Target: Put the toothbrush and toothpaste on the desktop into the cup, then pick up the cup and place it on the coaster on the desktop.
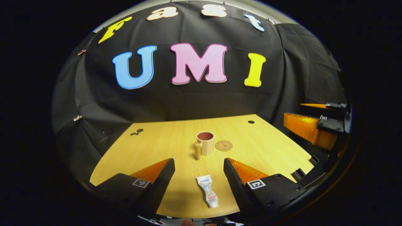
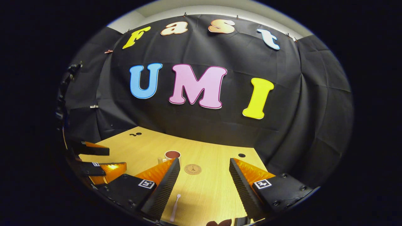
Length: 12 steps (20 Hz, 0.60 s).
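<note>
Both grippers hover over the tabletop (image 1: pixel 270 138), jaws wide, nothing held.

Left gripper (image 1: pixel 199 175): jaws spread wide, empty; toothpaste (image 1: pixel 208 191) lies flat on the tabletop between its fingers, near edge. Cup (image 1: pixel 205 142) stands upright mid-table, handle toward the camera, coaster (image 1: pixel 224 145) just beside it on the right, bare. In the right gripper view, right gripper (image 2: pixel 204 175) jaws also wide, empty; toothbrush (image 2: pixel 174 208) lies on the tabletop by its left finger, near edge. Cup (image 2: pixel 172 154) partly behind that finger, coaster (image 2: pixel 192 169) ahead between the fingers. Left gripper (image 2: pixel 94 160) at far left of that view; right gripper (image 1: pixel 314 121) at far right of left gripper view.
</note>
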### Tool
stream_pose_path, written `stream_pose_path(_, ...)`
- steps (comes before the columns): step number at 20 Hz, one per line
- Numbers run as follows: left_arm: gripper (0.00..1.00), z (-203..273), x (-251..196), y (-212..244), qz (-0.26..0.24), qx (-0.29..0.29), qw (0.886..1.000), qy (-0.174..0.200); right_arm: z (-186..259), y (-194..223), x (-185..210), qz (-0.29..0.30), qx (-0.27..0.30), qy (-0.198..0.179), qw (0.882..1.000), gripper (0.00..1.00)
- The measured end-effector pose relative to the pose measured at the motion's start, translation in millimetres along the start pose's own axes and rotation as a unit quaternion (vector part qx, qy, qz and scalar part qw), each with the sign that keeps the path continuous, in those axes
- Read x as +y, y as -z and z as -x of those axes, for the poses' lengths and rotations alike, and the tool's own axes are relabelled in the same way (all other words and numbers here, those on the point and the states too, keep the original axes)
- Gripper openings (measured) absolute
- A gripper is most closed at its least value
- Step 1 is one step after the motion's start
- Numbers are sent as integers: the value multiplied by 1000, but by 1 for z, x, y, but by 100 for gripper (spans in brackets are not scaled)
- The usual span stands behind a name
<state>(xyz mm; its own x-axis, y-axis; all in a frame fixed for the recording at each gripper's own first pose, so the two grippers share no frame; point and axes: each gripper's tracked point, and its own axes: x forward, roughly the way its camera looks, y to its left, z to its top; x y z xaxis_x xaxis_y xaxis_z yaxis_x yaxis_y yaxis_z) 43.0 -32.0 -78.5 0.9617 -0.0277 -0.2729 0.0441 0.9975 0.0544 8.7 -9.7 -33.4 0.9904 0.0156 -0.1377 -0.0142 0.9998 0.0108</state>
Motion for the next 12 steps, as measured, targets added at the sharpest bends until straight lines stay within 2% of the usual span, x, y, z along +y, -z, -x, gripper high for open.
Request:
stream_pose_path(7, 96, -33, -22, 71, 15, 114, 993, 14, 6, 14, -7, 6, 34, 7, 999, 97)
stream_pose_path(8, 91, -40, -25, 83, 20, 133, 991, 13, 8, 16, -8, 5, 41, 8, 999, 97)
stream_pose_path(9, 96, -50, -26, 96, 31, 158, 987, 8, 10, 19, -9, 4, 48, 10, 999, 97)
stream_pose_path(12, 95, -67, -25, 119, 43, 201, 979, -8, 10, 25, -13, 1, 62, 16, 998, 97)
